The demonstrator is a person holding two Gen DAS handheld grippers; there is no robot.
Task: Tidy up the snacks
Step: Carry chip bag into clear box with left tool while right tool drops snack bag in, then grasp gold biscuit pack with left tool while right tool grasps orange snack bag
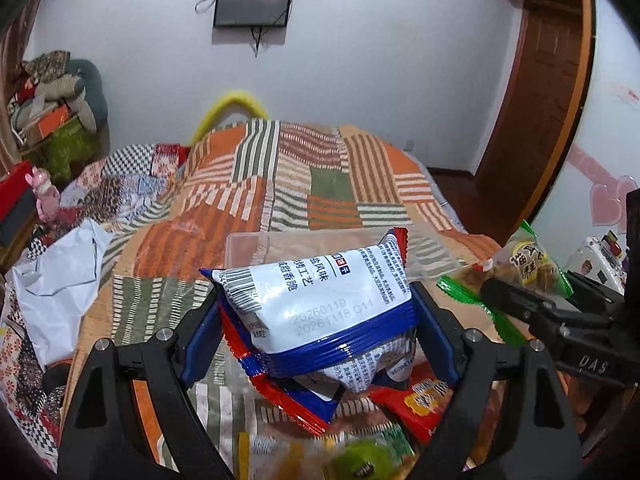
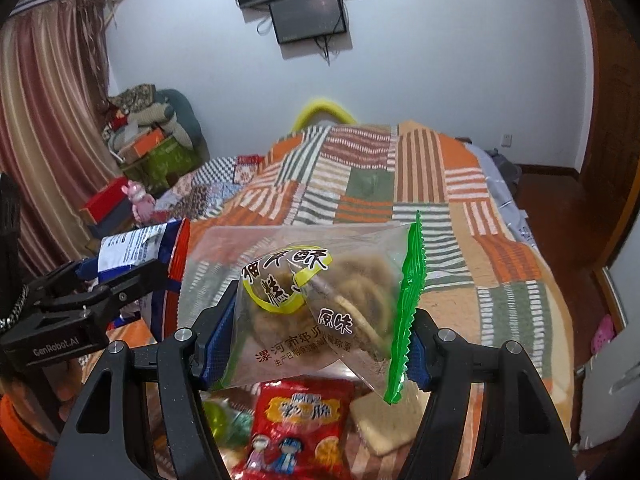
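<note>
left wrist view: my left hand-held gripper [image 1: 316, 312] pinches a white-blue biscuit packet [image 1: 320, 300]; right hand-held gripper [image 2: 316, 320] pinches a clear cookie bag [image 2: 320, 300]. slick film could slip onto the bed [image 2: 500, 280], missing the clear box [image 1: 280, 248] ahead.

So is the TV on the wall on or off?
Off, it seems. The TV's screen is dark in both views, with no picture on it; only faint reflections show.

The bedspread [image 1: 328, 184] is a patchwork of orange, green and cream stripes, one packet [image 1: 320, 304] is white with blue and red edges, another clear packet [image 2: 320, 308] has a green edge, and the curtain [image 2: 44, 120] is striped pink and tan.
</note>
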